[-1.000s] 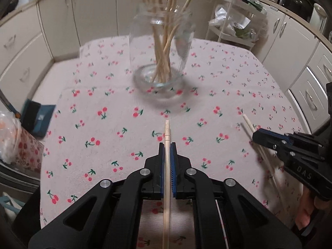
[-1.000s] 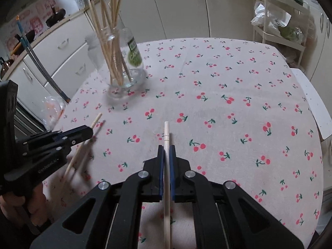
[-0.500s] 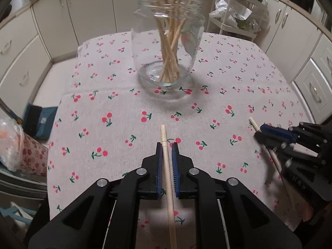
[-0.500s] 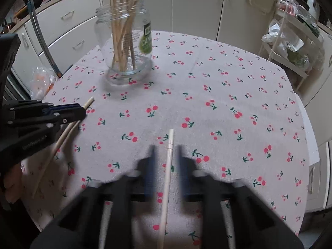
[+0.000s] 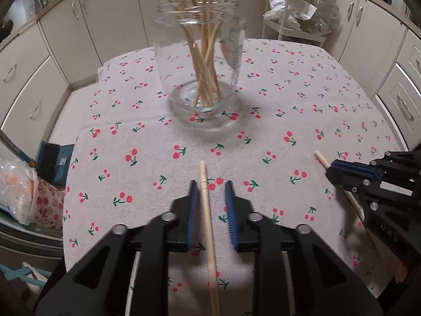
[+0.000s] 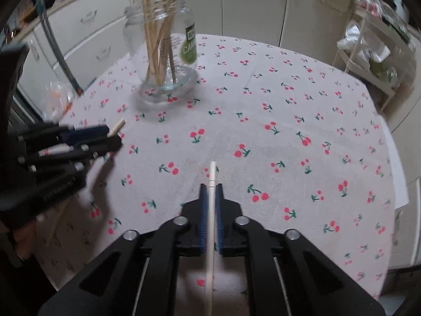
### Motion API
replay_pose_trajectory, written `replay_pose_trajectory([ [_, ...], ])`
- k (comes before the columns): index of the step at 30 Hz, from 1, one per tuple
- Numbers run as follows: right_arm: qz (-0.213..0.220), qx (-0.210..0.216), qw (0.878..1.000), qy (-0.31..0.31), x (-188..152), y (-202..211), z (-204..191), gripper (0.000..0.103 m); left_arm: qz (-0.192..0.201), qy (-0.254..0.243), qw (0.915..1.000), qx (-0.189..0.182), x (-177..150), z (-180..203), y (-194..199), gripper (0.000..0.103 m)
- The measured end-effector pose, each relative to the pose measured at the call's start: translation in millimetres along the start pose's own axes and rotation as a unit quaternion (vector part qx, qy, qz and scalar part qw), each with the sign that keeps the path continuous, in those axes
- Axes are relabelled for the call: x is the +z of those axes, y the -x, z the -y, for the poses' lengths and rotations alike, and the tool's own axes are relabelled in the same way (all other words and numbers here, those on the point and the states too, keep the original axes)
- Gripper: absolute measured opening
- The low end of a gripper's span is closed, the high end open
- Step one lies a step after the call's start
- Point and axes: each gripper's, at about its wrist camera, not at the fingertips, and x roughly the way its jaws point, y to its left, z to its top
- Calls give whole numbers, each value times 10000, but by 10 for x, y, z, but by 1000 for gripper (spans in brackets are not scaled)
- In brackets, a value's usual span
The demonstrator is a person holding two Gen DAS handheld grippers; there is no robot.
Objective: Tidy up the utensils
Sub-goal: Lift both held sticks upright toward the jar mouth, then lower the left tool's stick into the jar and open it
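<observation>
Though slender (round), wooden chopstick

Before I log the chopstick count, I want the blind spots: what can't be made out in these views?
- Chopsticks in the jar: tops cut off by the upper edge in both views; they overlap, so no sure count.
- Jar label: blurred and turned partly away, right wrist view.
- Held chopstick in the right claw: rear end cut off by the bottom edge, right wrist view.

Red-cherry-print tablecloth, pale wooden chopsticks, clear jar
</observation>
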Motion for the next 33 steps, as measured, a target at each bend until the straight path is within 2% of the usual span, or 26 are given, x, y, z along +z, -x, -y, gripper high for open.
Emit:
replay_pose_trajectory([
  [2,128,330,9987,-370,-8,41,49,6,7,72,9999,-106,-2,-13,22,5],
  [5,764,745,9909,-814,-14,277,84,6,255,236,9992,-211,-18,-86,149,5],
  [8,1541,970,9768,-1127,-9,610,82,6,817,538,9941,-468,-9,-203,443,5],
  [10,2007,943,9681,-1163,10,834,39,6,1256,696,9877,-613,6,-259,681,5],
  [14,2970,800,9459,-1035,60,1364,-110,6,2286,959,9662,-710,50,-329,1273,5],
  [18,3802,676,9174,-963,128,1823,-241,6,3143,1104,9404,-679,101,-330,1766,5],
  [19,4053,645,9068,-967,162,1945,-271,6,3313,1124,9344,-674,124,-316,1858,5],
  [23,4607,600,8799,-998,279,2191,-331,6,4024,1230,9044,-705,244,-314,2209,5],
  [27,4966,608,8595,-1045,483,2315,-341,6,4452,1385,8810,-805,426,-397,2387,5],
  [31,5146,651,8474,-1136,720,2293,-272,6,4651,1532,8678,-844,629,-502,2454,5],
  [33,5220,651,8427,-1146,788,2264,-253,6,4698,1570,8646,-838,733,-536,2435,5],
])
